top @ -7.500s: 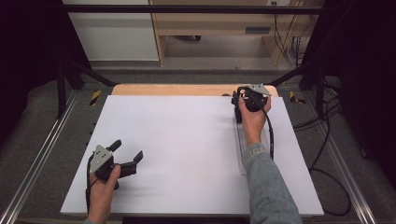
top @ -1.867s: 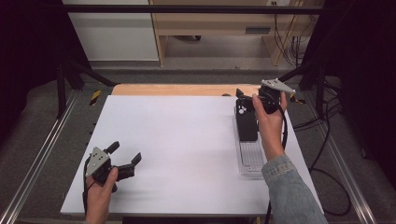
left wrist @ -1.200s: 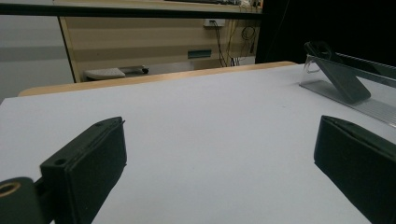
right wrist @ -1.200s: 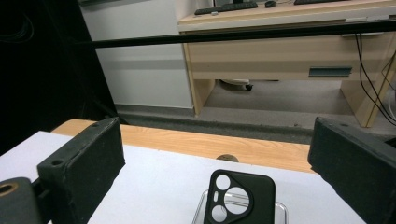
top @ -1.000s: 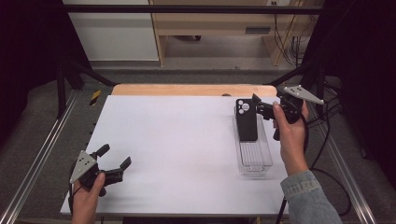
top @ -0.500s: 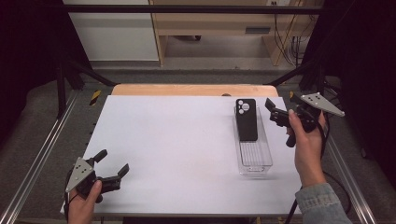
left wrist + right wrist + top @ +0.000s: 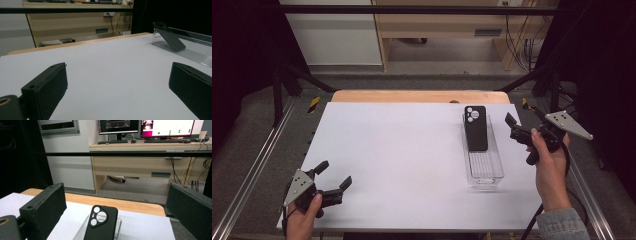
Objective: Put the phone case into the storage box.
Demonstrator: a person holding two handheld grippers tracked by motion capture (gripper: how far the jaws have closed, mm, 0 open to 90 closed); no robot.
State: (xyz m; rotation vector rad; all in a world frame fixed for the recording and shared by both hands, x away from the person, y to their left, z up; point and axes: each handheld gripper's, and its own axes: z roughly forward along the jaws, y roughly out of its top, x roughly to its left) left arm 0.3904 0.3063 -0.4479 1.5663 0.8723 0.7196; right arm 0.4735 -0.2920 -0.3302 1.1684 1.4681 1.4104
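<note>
- Plainly, a matte black phone case (image 7: 476,128) leans in the ribbed clear plastic tray (image 7: 484,167), probably rubbery.
- Right gripper (image 7: 518,131) beside it, jaws apart.
- Left gripper (image 7: 333,179) well apart, jaws spread.

This is a lab or research workspace set up for recording. The white desk (image 7: 402,150) stands inside a black metal frame (image 7: 412,9) with aluminium rails (image 7: 257,165) along its sides and dark curtains around it. Beyond it a wooden workbench (image 7: 150,157) carries two lit monitors (image 7: 140,125), keyboards (image 7: 110,142) and bundles of cables (image 7: 180,172), next to a white cabinet (image 7: 332,35) on a grey floor (image 7: 452,67).
</note>
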